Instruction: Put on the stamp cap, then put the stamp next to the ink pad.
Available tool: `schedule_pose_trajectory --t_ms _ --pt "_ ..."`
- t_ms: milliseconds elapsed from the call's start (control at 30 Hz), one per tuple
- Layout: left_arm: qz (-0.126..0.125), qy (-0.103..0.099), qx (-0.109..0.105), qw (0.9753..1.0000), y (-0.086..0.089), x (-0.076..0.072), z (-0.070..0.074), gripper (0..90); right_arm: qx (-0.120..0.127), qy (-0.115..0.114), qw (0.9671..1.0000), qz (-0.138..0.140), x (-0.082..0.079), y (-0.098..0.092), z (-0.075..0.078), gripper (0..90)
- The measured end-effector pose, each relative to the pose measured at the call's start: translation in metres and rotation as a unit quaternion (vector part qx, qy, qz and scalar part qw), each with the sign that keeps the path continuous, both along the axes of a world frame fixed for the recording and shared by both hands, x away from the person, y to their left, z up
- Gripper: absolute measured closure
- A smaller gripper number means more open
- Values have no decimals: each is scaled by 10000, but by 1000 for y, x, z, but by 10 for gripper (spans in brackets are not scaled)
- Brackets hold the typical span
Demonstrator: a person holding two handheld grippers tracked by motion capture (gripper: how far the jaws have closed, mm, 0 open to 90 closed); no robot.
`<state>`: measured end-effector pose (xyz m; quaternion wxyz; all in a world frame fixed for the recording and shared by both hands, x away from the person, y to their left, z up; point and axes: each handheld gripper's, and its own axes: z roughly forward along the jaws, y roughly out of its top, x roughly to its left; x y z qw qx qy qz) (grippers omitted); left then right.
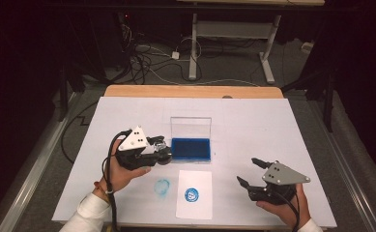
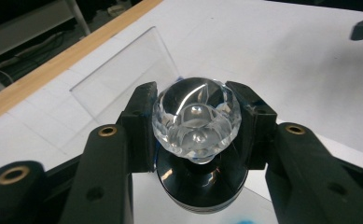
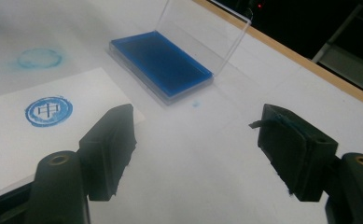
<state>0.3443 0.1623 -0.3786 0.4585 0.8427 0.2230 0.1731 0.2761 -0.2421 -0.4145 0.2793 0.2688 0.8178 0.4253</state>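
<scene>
My left gripper is shut on a stamp with a clear faceted knob and a round black base. It holds the stamp just left of the blue ink pad, whose clear lid stands open behind it. A small white paper near the front edge carries a round blue print. My right gripper is open at the front right, nothing between its jaws. In the right gripper view the ink pad and the print lie ahead.
A faint blue smudge ring marks the white table cover left of the paper. A wooden table edge runs along the back. Cables and desk legs stand on the floor beyond.
</scene>
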Motion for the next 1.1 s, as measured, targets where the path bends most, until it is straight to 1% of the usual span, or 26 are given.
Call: schedule_pose_trajectory --t_ms 100,167,233,333,500,533,567,633,667,700,800,900,1067,1100 --pt "49 12 108 9999 0 5 0 548 10 -15 10000 -64 -3 -6 -1 277" --pt "66 39 125 9999 1 9 1 548 9 -6 9999 -104 -5 -10 -2 277" --pt "79 74 246 9996 2 14 2 548 16 -25 9999 -161 -6 -13 -2 277" --pt "119 122 366 9992 2 21 3 548 3 -8 9998 -197 -6 -16 -4 277" --pt "195 214 573 9979 3 32 4 548 -21 29 9998 -172 -7 -16 -6 278" --pt "209 251 593 9977 3 35 4 547 -44 20 9998 -171 -7 -16 -6 278" --pt "239 259 659 9972 3 38 5 547 -75 29 9998 -162 -8 -16 -7 278" --pt "274 342 679 9967 3 44 4 547 -102 52 9998 -179 -8 -17 -8 278" --pt "294 361 725 9963 3 47 4 547 -84 55 9998 -193 -7 -17 -8 280" --pt "343 367 788 9956 2 49 3 547 -54 62 9998 -193 -8 -18 -8 280" --pt "395 447 904 9941 0 57 -2 547 -69 45 9998 -159 -8 -17 -7 281" --pt "445 556 941 9930 0 64 -9 546 -89 73 9998 -149 -8 -17 -8 281" --pt "570 592 949 9921 0 76 -19 546 -116 120 9998 -116 -7 -16 -10 281" --pt "591 612 976 9916 -1 78 -21 546 -123 124 9998 -113 -7 -15 -10 281"
